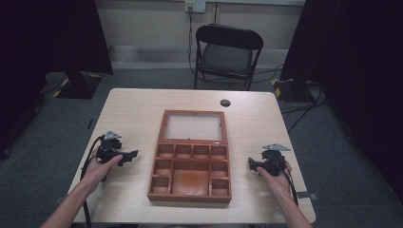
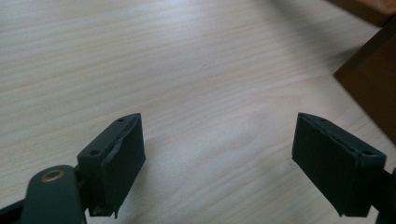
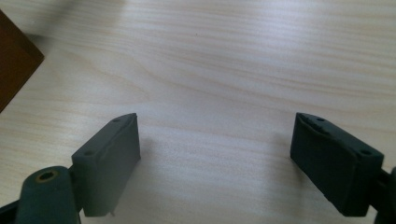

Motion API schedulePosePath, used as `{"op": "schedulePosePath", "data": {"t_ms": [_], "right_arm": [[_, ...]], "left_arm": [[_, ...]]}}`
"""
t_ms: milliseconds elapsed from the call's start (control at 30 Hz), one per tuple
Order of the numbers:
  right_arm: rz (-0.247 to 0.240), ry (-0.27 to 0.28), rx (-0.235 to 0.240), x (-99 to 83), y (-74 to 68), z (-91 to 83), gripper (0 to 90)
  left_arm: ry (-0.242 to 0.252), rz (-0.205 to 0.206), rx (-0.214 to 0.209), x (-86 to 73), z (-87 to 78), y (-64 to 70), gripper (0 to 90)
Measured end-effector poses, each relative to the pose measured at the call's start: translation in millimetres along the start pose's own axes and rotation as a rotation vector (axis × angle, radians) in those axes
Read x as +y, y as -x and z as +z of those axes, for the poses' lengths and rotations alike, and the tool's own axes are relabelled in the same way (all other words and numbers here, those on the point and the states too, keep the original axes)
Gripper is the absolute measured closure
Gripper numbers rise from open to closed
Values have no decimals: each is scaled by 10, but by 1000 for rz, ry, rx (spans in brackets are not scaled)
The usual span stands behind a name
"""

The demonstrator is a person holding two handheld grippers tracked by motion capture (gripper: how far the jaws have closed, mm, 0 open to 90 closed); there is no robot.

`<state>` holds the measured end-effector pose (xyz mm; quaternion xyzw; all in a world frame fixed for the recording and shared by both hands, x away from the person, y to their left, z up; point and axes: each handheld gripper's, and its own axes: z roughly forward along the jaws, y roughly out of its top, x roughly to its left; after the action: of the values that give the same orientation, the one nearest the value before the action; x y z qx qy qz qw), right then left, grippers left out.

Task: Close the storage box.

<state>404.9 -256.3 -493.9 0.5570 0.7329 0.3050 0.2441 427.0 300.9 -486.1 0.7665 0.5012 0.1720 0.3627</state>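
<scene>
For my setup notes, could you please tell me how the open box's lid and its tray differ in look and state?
The lid lies flat on the table beyond the tray, nearer the chair. The lid is one pale clear-looking panel in a wooden frame; the tray is split into many small compartments around a larger middle one. The lid looks smaller in outline than the tray. Both share the same reddish-brown wood, meet along one edge, and hold nothing I can see.

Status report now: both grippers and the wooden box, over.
Left gripper and right gripper open, holding nothing. Wooden box between them, lid open flat, untouched. Nothing in the way.
</scene>
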Motion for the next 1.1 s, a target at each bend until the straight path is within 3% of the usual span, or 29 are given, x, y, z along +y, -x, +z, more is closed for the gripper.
{"op": "schedulePosePath", "data": {"t_ms": [67,167,200,300,333,433,533,733,867,967,1100], "right_arm": [[13,21,25,21,0,-28,177],[-12,19,42,53,-26,-52,189],[8,25,61,62,-32,-61,194],[-8,25,68,96,-53,-86,197],[-7,22,89,139,-65,-120,205],[-1,18,118,208,-62,-159,220],[-15,22,135,275,-66,-169,230],[-46,31,164,427,-111,-163,242],[-40,42,193,543,-158,-118,241],[-33,49,207,639,-191,-76,242],[-25,43,242,768,-216,-5,268]], "left_arm": [[12,0,4,13,-25,18,167],[20,7,34,34,-51,49,171],[32,4,30,42,-56,58,175],[39,11,24,56,-63,75,176],[18,39,15,90,-72,85,176],[52,20,-4,152,-81,118,176],[65,28,-9,202,-92,155,177],[30,76,-34,292,-71,239,181],[62,47,-30,379,-50,293,219],[51,50,-56,459,16,323,223],[67,62,-53,629,33,340,222]]}}
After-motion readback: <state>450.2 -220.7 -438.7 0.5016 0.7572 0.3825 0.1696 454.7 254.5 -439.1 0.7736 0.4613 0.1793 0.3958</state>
